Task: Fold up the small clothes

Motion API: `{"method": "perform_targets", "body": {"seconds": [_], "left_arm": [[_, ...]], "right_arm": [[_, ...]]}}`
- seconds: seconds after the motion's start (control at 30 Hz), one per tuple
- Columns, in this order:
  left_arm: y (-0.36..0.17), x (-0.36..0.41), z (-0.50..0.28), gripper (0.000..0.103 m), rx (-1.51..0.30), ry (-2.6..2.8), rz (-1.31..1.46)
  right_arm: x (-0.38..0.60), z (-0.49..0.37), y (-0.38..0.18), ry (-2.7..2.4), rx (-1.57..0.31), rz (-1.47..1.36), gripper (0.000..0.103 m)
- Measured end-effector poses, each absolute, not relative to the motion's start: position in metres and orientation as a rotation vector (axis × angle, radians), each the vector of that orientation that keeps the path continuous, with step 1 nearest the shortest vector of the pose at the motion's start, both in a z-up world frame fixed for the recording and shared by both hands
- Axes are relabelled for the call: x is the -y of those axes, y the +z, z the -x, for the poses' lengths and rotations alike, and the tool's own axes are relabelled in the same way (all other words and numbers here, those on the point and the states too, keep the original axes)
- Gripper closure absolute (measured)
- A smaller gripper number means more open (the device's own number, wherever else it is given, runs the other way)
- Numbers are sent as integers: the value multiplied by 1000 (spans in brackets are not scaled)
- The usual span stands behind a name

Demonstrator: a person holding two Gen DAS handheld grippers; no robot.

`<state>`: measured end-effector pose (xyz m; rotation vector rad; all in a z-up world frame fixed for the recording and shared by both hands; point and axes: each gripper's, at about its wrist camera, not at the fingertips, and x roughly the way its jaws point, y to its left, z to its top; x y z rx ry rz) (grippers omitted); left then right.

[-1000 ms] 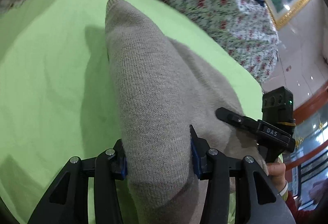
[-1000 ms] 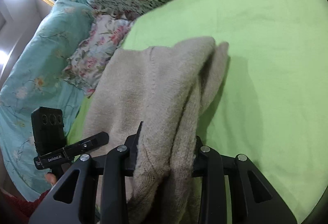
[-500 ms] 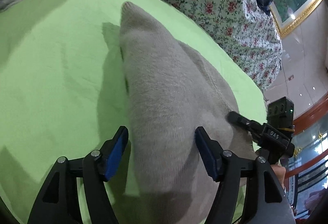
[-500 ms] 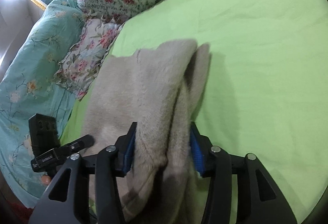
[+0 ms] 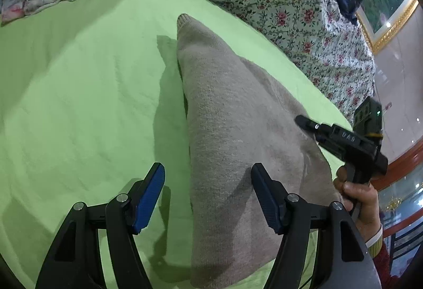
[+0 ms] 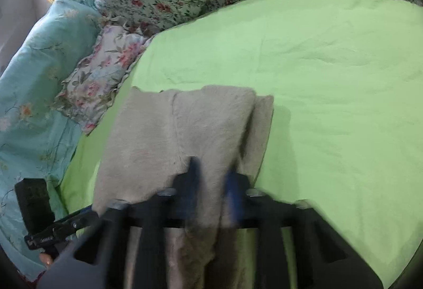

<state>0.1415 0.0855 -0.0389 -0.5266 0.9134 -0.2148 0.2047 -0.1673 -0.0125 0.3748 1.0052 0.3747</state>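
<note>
Sweater (image 5: 232, 135) of beige knit lies between the spread, released fingers of the left gripper (image 5: 208, 191); the right gripper (image 6: 211, 183) has just closed, clenching its fabric.

I count one beige knit garment (image 5: 232, 135), one green sheet (image 5: 79, 104), two grippers, left (image 5: 208, 196) and right (image 6: 211, 178), one framed picture (image 5: 388, 6).

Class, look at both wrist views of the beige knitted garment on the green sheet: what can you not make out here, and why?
- Beige knitted garment: near end cut off by the bottom edge, left wrist view.
- Right gripper: motion blur smears its jaws, so their contact with the cloth is unclear, right wrist view.
- Garment type: folded layers hide its outline, both views.
</note>
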Motion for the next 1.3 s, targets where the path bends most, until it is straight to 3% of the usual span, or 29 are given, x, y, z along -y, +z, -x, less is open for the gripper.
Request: {"method": "perform_targets", "body": {"seconds": [0.13,0.33,0.73,0.97,1.17,1.3], "left_arm": [[-41,-74,-146,36,-929,-238,489],[-61,-53,-146,34,-998,-262,444],[-16,-79,-103,36,-881,-247,424],[2,-59,-85,36,-749,-457,421],[-43,-37,-107,38,-896,-460,343],[-50,-35,-107,39,-894,-446,341]], "right_arm": [[183,-198,0,372,-926,-432,95],[194,-196,-34,300,-1011,-438,93],[166,-115,40,377,-890,-347,92],[156,-117,7,353,-949,-361,92],[171,-124,-26,318,-987,-409,96],[174,-120,-28,322,-972,-421,97]]}}
